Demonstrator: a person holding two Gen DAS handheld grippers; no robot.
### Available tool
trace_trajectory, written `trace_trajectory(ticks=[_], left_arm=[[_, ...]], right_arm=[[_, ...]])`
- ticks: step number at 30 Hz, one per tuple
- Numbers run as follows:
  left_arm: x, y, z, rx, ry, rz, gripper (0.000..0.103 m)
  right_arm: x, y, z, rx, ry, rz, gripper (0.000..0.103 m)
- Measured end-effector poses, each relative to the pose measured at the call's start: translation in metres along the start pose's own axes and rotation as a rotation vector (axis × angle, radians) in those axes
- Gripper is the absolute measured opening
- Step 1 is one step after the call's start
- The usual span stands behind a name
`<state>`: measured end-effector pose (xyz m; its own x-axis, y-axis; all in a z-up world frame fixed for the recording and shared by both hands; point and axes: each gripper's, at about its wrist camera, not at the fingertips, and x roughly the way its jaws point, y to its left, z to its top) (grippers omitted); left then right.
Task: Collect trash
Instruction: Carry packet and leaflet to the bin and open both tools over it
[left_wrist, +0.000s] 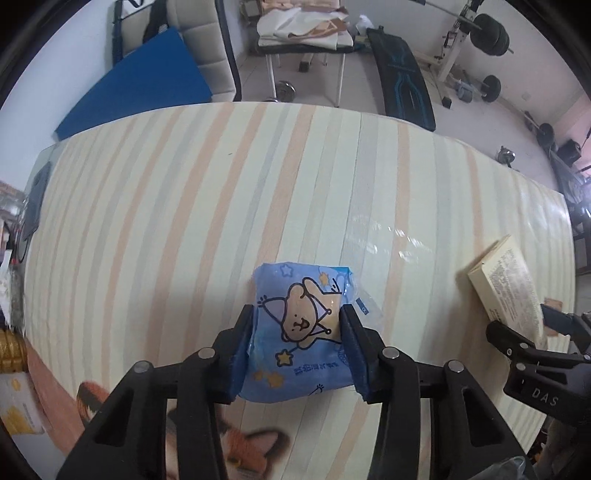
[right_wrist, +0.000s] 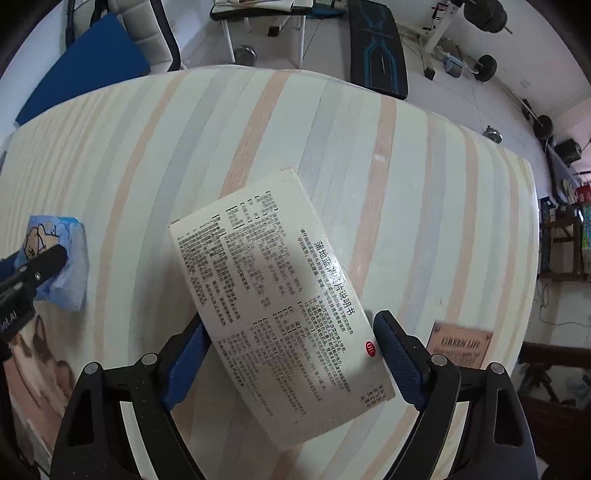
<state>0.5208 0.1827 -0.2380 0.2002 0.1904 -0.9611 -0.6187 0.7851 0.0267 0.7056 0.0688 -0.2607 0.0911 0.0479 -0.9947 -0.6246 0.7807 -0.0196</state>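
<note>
Blue plastic, soft and crinkly: my left gripper (left_wrist: 299, 350) has its pads squeezed on both flanks of the tissue pack (left_wrist: 303, 332), which sits on the striped table (left_wrist: 184, 206); it looks light and spongy, so I judge a mid-body pinch will hold, though the glossy film could slip. Over to the right gripper (right_wrist: 291, 365); jaws stand wide, straddling the near end of the leaflet (right_wrist: 273, 291), pads just beside its edges and not clearly pressing; nothing held yet. That sheet lies flat on the table, well apart from the pack; it reads as thin, stiff-ish card, featherlight, likely to buckle; I'd take it across the narrow width, near the corner by the red mark.
</note>
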Motion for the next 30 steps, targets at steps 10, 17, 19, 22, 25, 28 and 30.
trace_trajectory(ticks=[10,17,19,22,25,28,30], left_arm=[[-0.065,0.041,-0.104,-0.062,-0.092,0.016,0.042],[-0.067,0.058,-0.205,-0.113,-0.019,0.011,0.042],[-0.057,0.060,-0.232,-0.139,0.024,0.011,0.042],[-0.043,0.070,-0.260,-0.161,0.059,0.035,0.042],[-0.035,0.077,-0.270,-0.187,0.077,0.046,0.042],[-0.040,0.080,-0.276,-0.204,0.067,0.047,0.042],[-0.052,0.082,-0.282,-0.205,0.038,0.039,0.042]], right_arm=[[-0.032,0.016,-0.088,0.065,-0.057,0.114,0.083],[-0.023,0.051,-0.202,0.011,0.047,0.158,0.083],[-0.009,0.064,-0.230,0.008,0.111,0.163,0.083],[0.012,0.081,-0.255,-0.036,0.178,0.130,0.084],[0.020,0.096,-0.264,-0.099,0.154,0.061,0.086],[0.019,0.110,-0.271,-0.131,0.117,-0.011,0.081],[0.015,0.115,-0.279,-0.132,0.095,-0.008,0.081]])
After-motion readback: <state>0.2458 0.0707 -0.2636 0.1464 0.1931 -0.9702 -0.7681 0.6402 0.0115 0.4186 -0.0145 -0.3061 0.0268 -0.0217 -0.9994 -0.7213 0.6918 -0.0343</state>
